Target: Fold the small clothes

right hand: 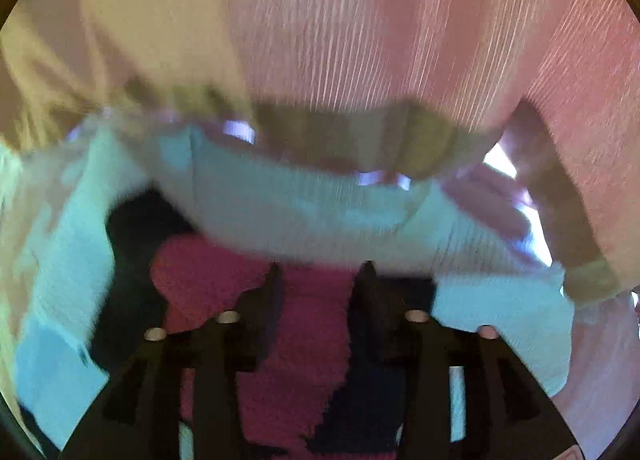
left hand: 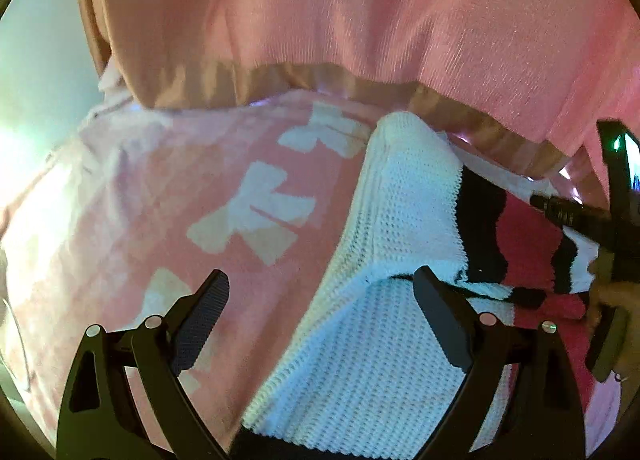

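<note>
Sweater (left hand: 372,340), white knit with red and black pattern, lies on pink cloth (left hand: 120,219). Left gripper (left hand: 320,292) spread wide, empty. Right gripper (right hand: 320,272) narrowed, grip unclear through blur. Risk: loose knit slips, fold bunches.

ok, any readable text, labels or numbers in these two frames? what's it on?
Pale block shapes printed on the pink cloth: letter-like, but no word can be made out.
Knit garment: red and black pattern only, no text.
Lit screen at the left view's right edge: too small to read.
Right wrist view: blurred, nothing legible.
</note>
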The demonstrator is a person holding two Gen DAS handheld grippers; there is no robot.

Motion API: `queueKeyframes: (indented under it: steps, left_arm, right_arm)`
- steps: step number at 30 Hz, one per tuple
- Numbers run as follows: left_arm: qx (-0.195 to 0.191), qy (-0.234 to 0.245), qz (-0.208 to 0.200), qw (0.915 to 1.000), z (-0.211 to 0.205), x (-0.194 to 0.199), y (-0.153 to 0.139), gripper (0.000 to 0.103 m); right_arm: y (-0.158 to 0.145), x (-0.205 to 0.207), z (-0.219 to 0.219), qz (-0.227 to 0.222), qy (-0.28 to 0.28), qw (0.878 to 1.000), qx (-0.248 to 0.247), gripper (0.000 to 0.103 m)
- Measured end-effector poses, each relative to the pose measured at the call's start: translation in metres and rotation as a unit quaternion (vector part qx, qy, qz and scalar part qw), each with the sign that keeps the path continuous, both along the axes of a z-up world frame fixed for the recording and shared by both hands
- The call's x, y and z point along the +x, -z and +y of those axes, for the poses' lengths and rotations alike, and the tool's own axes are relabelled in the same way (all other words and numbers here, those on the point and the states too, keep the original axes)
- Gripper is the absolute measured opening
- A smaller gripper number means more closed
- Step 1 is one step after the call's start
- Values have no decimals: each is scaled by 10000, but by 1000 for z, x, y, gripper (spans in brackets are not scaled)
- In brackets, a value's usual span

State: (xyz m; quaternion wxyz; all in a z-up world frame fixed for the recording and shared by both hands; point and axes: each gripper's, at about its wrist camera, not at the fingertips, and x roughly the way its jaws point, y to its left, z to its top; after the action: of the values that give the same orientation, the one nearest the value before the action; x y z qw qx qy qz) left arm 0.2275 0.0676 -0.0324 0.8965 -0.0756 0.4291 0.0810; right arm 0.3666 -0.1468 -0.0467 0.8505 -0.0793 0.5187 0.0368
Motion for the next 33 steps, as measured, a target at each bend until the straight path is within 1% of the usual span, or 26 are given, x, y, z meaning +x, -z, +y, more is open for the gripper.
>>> queueKeyframes:
  steps: [1,3,5,7,8,9,10,12,14,15,16,17,18,19,20,22,23,24,26,27,28,30,31,32,33]
  left_arm:
    - [42,39,-7,10000,-1,0,0,91]
    - [34,94,34,9999,-4,0,2,91]
    - [-98,159,87,9998,-6,-2,2,91]
    - [-194,223,87,9995,-7,-5,1,91]
    - [-189,228,66,9995,-8,-7,-1,91]
    - [-180,226,37,9996,-8,-8,-1,91]
    - [-178,231,1,9996,-9,-9,-3,91]
    - [-188,219,-33,9996,-9,-9,-4,92]
    - [-203,212,2,9996,-10,-8,-3,93]
    - [-207,227,22,9995,-10,-7,-2,93]
    - [-203,247,47,9995,-10,-7,-1,93]
    - [-194,248,59,9995,-11,-7,0,93]
    - [-198,240,71,9995,-11,-7,0,93]
    - [-218,243,74,9994,-12,-7,1,93]
    - [-230,249,76,9994,-12,-7,1,93]
    - [-215,260,54,9994,-13,-8,0,93]
    - [-198,260,45,9995,-13,-8,0,93]
    - [-176,263,41,9995,-13,-8,0,93]
    - [-165,256,59,9995,-13,-7,2,93]
    - [-153,262,85,9995,-13,-6,3,93]
    - [-139,261,112,9995,-13,-5,5,93]
    - [-129,263,153,9995,-11,-4,7,93]
    - [-123,236,163,9995,-10,-3,7,93]
    - [-146,223,185,9995,-9,-1,8,93]
    - [-176,236,199,9994,-8,0,9,93]
  right_arm:
    - [7,-7,0,28,-92,9999,-87,53]
    - [11,-15,-2,-93,-141,9998,-101,54]
    - [9,-14,-7,-62,-15,9999,110,53]
    - [-6,-15,-17,-211,134,9982,543,53]
    - [-18,-17,-26,-414,234,9944,944,53]
    - [-25,-16,-34,-505,307,9910,1197,53]
    - [-27,-14,-39,-519,378,9900,1254,53]
    - [-18,-6,-39,-305,418,9945,906,53]
    - [3,-3,-39,90,359,9963,774,53]
    - [12,-6,-38,128,314,9970,696,52]
    - [15,-11,-36,22,260,9977,622,50]
    - [17,-13,-31,-76,170,9985,519,32]
    - [17,-13,-28,-97,120,9988,465,8]
    - [11,-9,-25,-140,162,9988,433,7]
    - [1,-8,-22,-285,232,9984,440,6]
    - [-22,-4,-29,-714,502,9942,636,6]
    - [-23,0,-32,-778,618,9930,642,6]
    - [-12,10,-34,-576,742,9940,562,8]
    - [16,21,-31,86,672,9971,334,7]
    - [9,14,-29,-144,649,9975,229,11]
    - [-4,6,-33,-288,742,9962,367,14]
    - [-28,-14,-44,-562,843,9916,803,15]
    - [-40,-27,-52,-699,892,9894,913,15]
    - [-52,-46,-67,-805,1024,9875,888,16]
    - [-56,-59,-79,-777,1152,9871,794,19]
